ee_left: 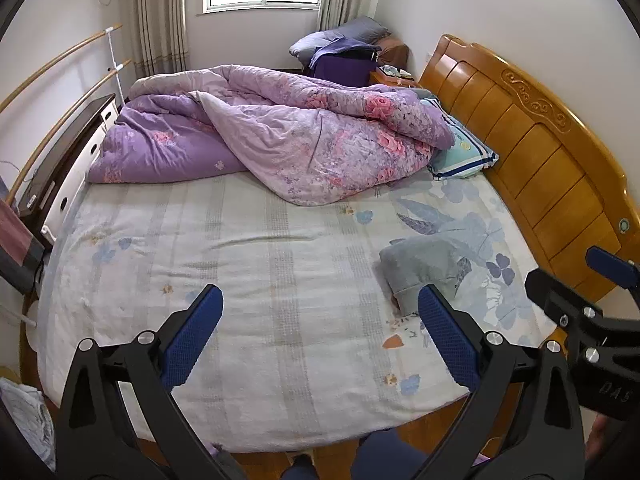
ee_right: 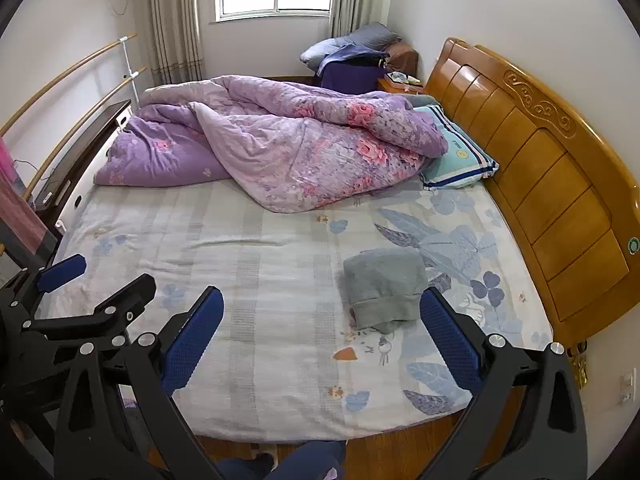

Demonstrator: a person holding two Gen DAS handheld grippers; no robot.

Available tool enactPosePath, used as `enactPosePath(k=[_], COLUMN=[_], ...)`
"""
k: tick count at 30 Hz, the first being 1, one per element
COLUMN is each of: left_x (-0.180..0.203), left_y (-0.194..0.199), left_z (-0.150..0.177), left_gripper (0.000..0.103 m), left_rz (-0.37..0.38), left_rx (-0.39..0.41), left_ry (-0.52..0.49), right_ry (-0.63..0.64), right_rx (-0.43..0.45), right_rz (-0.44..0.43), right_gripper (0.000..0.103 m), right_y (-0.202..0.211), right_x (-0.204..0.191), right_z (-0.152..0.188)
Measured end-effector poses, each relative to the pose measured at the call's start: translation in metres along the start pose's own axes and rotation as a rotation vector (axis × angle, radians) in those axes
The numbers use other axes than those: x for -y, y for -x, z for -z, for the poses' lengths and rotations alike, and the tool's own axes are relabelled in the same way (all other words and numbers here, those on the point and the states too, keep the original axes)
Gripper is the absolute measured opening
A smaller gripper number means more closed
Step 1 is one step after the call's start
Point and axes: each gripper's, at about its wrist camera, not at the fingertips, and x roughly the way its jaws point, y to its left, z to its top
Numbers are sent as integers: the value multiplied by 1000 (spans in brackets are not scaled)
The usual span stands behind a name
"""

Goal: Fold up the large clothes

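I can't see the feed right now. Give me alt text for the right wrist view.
A folded grey garment lies on the pale leaf-print bed sheet, just ahead of the open, empty right tongs. The left tongs, also open, show at the left edge; a rumpled purple floral quilt is heaped toward the window.

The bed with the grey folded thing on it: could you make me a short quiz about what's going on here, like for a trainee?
1. True or false: the folded grey garment lies on the pale floral bedsheet, touched by neither pair of tongs.
2. Which is nearest the orange wooden headboard? A) the crumpled purple floral quilt B) the turquoise striped pillow C) the grey garment
3. Fill in: the left tongs and right tongs both stand ____.

Key: 1 true; 2 B; 3 open
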Motion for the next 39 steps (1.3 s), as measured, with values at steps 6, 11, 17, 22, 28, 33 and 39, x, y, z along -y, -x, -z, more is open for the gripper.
enactPosePath(k=[6, 11, 17, 22, 28, 33, 39], left_x=[-5, -6, -6, -5, -5, -5, -6], left_y=[5, 4, 2, 2, 1, 1, -2], left_z=[-3, -3, -2, -2, -3, -3, -6], left_gripper=[98, 98, 98, 98, 98, 98, 98], left_rz=[-6, -19, -16, -20, -19, -18, -31], left_rx=[12, 14, 12, 11, 12, 15, 41], left_ry=[14, 7, 11, 13, 13, 11, -12], right_ry=[3, -1, -1, -5, -6, -7, -8], right_rx=[8, 2, -1, -4, -6, -5, -6], right_rz=[-6, -13, -10, -10, -12, -9, -10], right_gripper=[95, 95, 95, 95, 95, 95, 95], right_y=[3, 1, 0, -1, -2, -2, -2], right_x=[-7, -8, -9, -9, -9, -8, -8], right_z=[0, -1, -2, -3, -3, -3, -3])
